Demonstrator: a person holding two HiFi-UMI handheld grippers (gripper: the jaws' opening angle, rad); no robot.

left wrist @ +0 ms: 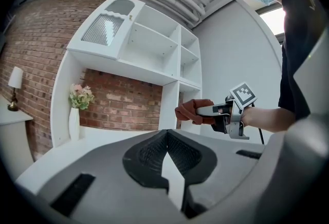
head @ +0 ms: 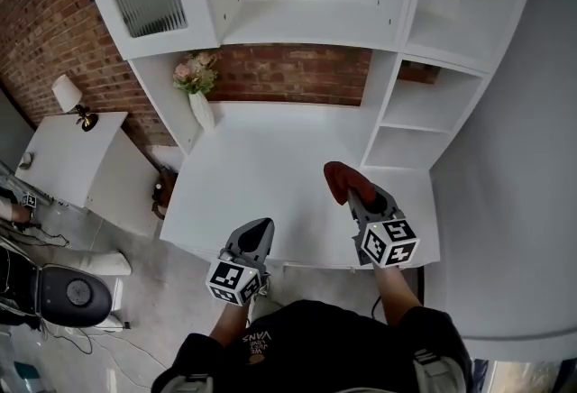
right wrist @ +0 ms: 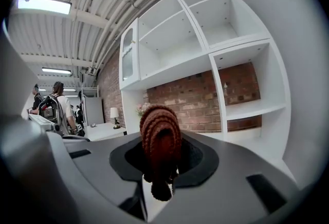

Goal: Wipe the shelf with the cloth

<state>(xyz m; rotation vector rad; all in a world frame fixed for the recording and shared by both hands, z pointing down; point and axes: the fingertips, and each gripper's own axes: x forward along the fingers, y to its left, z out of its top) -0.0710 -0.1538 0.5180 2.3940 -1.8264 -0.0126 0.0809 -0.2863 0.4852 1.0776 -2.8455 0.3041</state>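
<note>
The right tool (head: pixel 358 195) pinches the red cloth (head: pixel 339 178) over the tabletop (head: pixel 261 166), the left tool (head: pixel 262 226) is pressed together, empty; wiping has not begun, so next the cloth must touch the shelf (head: pixel 410 125).

Bright, even light. The ceiling strip light (right wrist: pixel 43 6) and window (left wrist: pixel 271 18) blow out. Soft shadows on the white shelf (head: pixel 297 22). Both gripper views are fisheye, with black corners and a soft near foreground.

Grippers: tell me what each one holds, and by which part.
The right gripper holds the cloth, jaws pinched on a bunched fold, the rest sticking out ahead. The left gripper is shut on nothing.
</note>
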